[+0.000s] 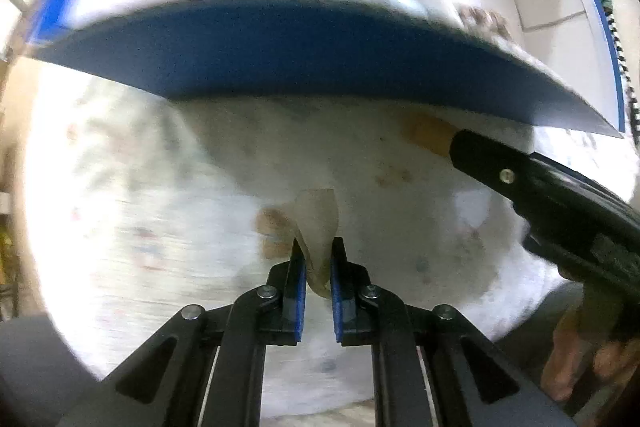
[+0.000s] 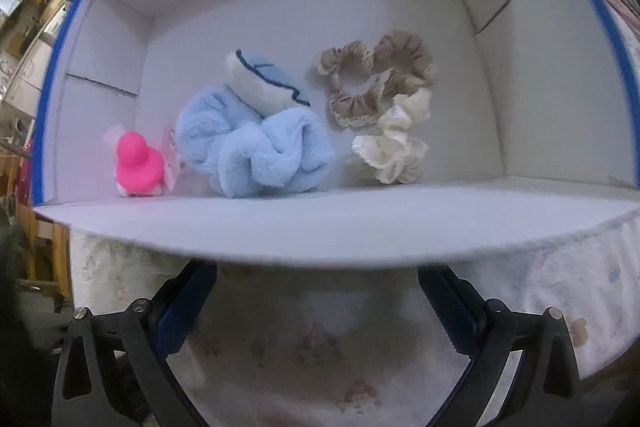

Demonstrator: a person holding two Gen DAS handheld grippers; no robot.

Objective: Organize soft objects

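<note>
A: Status of the box (image 2: pixel 304 223)?

B: White box with blue edging, open, resting on the printed cloth (image 1: pixel 132 211). The near flap hangs over the cloth toward both grippers. Contents, largest first: blue scrunchie (image 2: pixel 256 147) at centre floor; brown scrunchie (image 2: pixel 376 83) toward the far right corner; cream scrunchie (image 2: pixel 394 143) just in front of it, the two touching; pink duck (image 2: pixel 138 163) near the left wall.

A: Step in hand?

B: Pick-up of one more soft item. The left gripper (image 1: pixel 318 267) points down at the cloth, jaws closed on a small beige fabric piece (image 1: pixel 318 223), just short of the flap edge. What the piece is cannot be told; the view is blurred.

A: Right gripper (image 2: pixel 316 291)?

B: Jaws spread wide, nothing between them. It sits below the flap; in the left view its body shows near a tan patch by the flap edge.

A: Next move?

B: Judged: raise the piece clear of the flap edge, carry it over the flap, release on bare floor, for instance the near right corner. Hazard: the flap blocks a straight forward path.
</note>
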